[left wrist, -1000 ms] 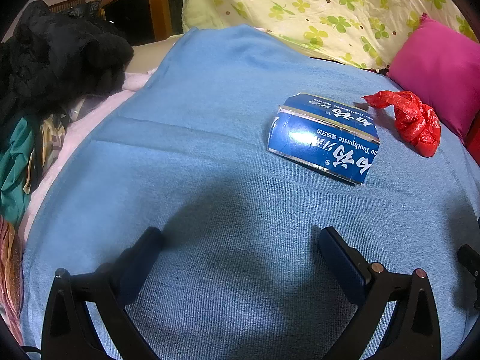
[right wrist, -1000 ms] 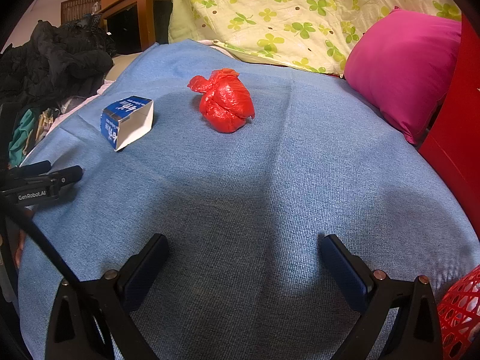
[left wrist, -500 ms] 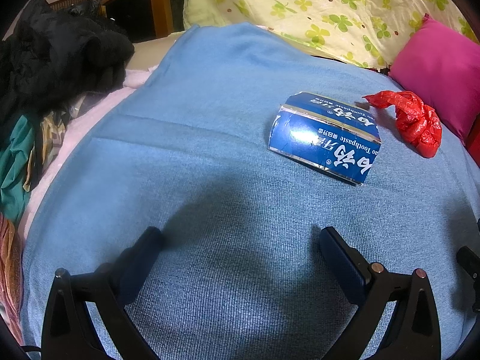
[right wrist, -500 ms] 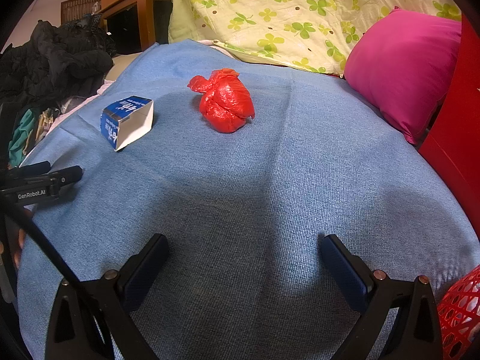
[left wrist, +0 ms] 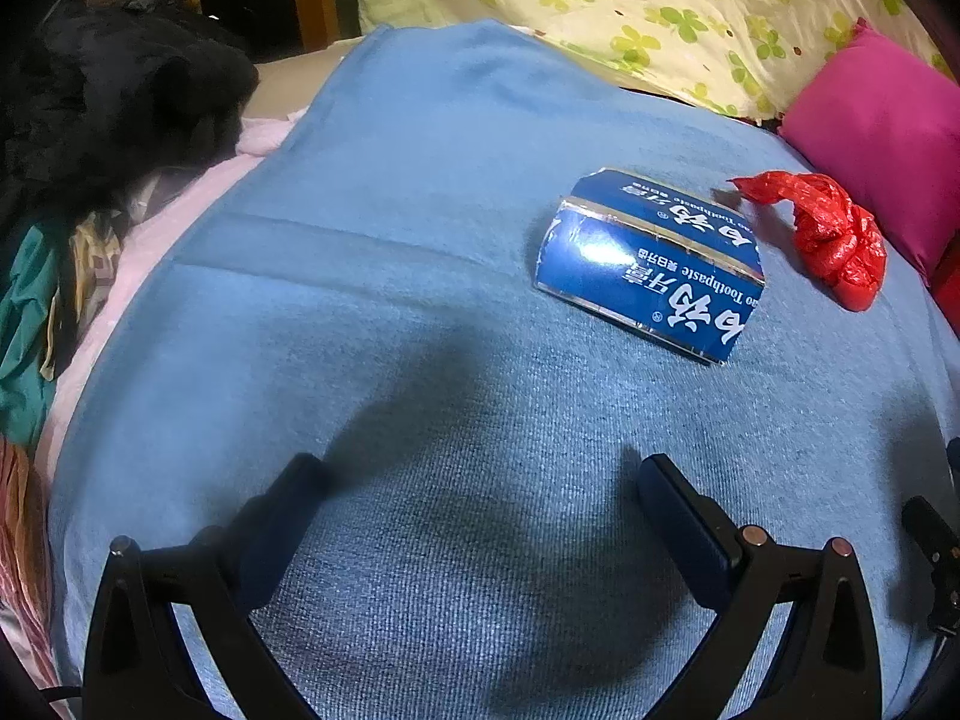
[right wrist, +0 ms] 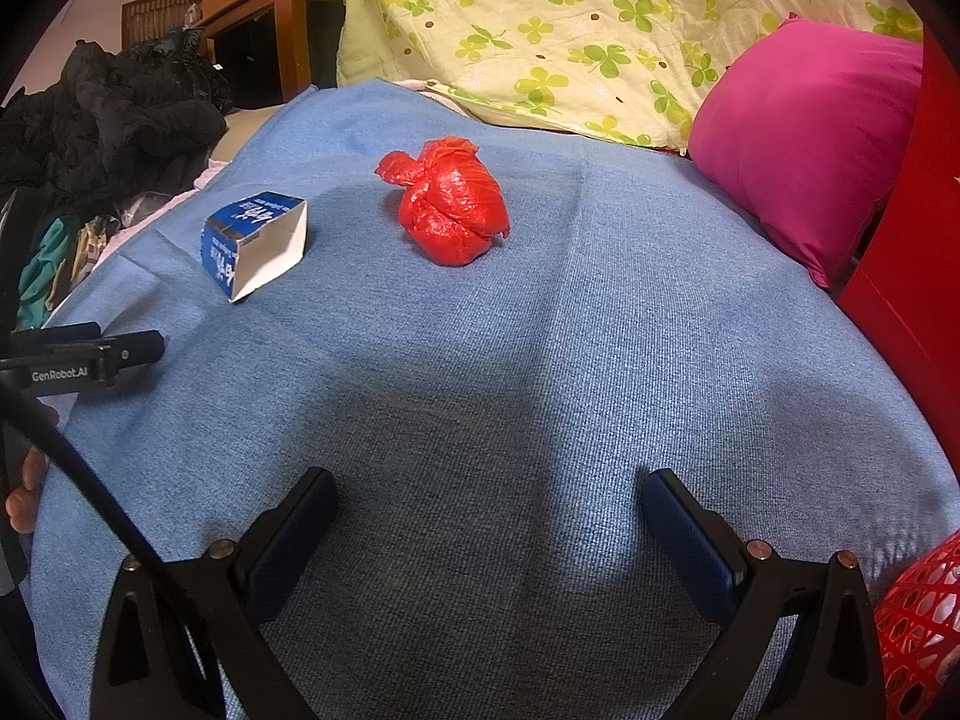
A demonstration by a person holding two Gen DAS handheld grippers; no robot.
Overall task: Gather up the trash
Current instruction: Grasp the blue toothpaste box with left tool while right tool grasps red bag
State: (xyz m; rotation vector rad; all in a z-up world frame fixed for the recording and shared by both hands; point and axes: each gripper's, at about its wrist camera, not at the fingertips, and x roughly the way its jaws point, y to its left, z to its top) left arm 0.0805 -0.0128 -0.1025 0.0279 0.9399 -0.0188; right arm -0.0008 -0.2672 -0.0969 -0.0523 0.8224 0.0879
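A torn blue toothpaste box (left wrist: 651, 264) (right wrist: 255, 243) lies on the blue blanket (left wrist: 390, 252) (right wrist: 600, 330), its open white end facing the right wrist view. To its right sits a crumpled red plastic bag (left wrist: 825, 237) (right wrist: 453, 207). My left gripper (left wrist: 480, 474) hovers open over the blanket, short of the box, with nothing between its fingers. My right gripper (right wrist: 489, 492) is open too, well short of the red bag. The left gripper's black finger (right wrist: 90, 354) shows at the left edge of the right wrist view.
A magenta pillow (right wrist: 798, 138) and a clover-print quilt (right wrist: 600, 18) lie at the back. Dark clothes (left wrist: 108, 108) are heaped at the left beside a wooden cabinet (right wrist: 258, 18). A red mesh basket (right wrist: 918, 630) peeks in at the lower right, under a red panel (right wrist: 918, 210).
The left wrist view has drifted slightly, the box and bag sitting a little lower and further right in frame. The right gripper has stayed put.
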